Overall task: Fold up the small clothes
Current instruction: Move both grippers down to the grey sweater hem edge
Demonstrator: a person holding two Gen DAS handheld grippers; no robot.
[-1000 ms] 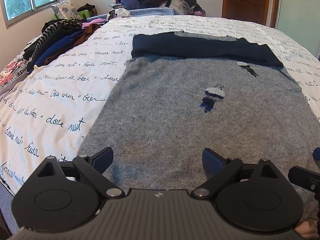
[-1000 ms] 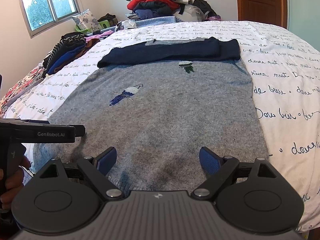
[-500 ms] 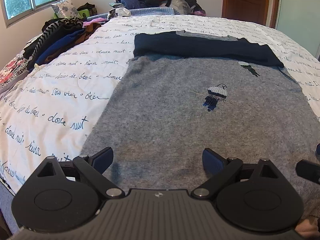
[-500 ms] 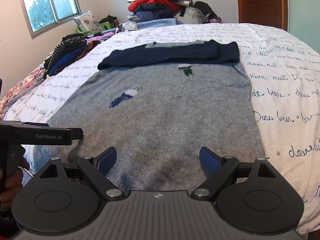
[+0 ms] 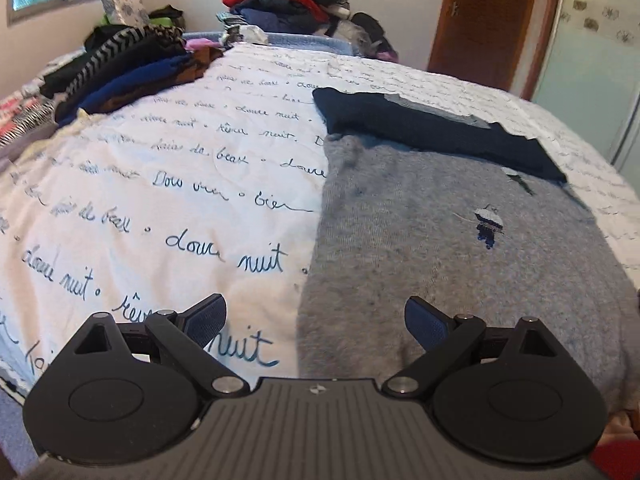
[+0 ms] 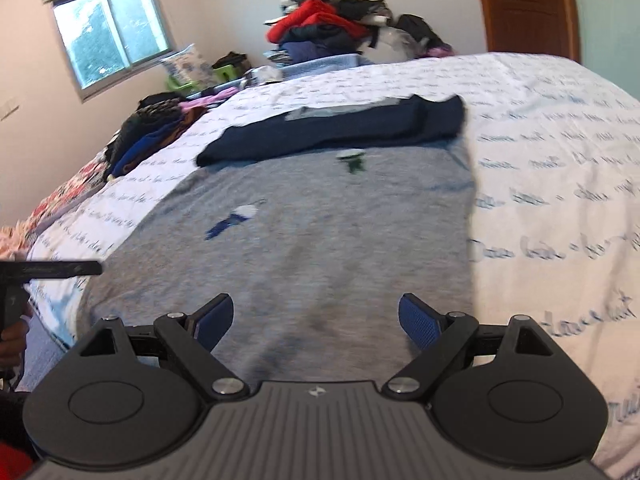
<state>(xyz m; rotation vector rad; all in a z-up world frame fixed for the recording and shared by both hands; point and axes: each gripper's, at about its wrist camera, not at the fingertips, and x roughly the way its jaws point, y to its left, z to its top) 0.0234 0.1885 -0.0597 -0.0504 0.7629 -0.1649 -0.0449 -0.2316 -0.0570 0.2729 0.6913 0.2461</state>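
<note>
A grey knit sweater (image 5: 440, 248) (image 6: 320, 240) with small embroidered figures lies flat on the bed, its navy sleeves (image 5: 432, 128) (image 6: 340, 132) folded across the top. My left gripper (image 5: 316, 320) hovers open over the sweater's left hem corner, one finger above the bedspread and one above the knit. My right gripper (image 6: 316, 316) hangs open over the hem near its right side, nothing between its fingers. In the right wrist view the left gripper's body (image 6: 52, 270) shows at the left edge with a hand below it.
The bed carries a white bedspread (image 5: 160, 200) (image 6: 560, 200) printed with script. A row of folded dark clothes (image 5: 120, 76) lies along its left side. A heap of clothes (image 5: 288, 4) is piled at the far end. A wooden door (image 5: 492, 20) stands beyond.
Both grippers have slid sideways along the hem, the left one leftward onto the sweater's edge and the right one rightward. Both stayed open.
</note>
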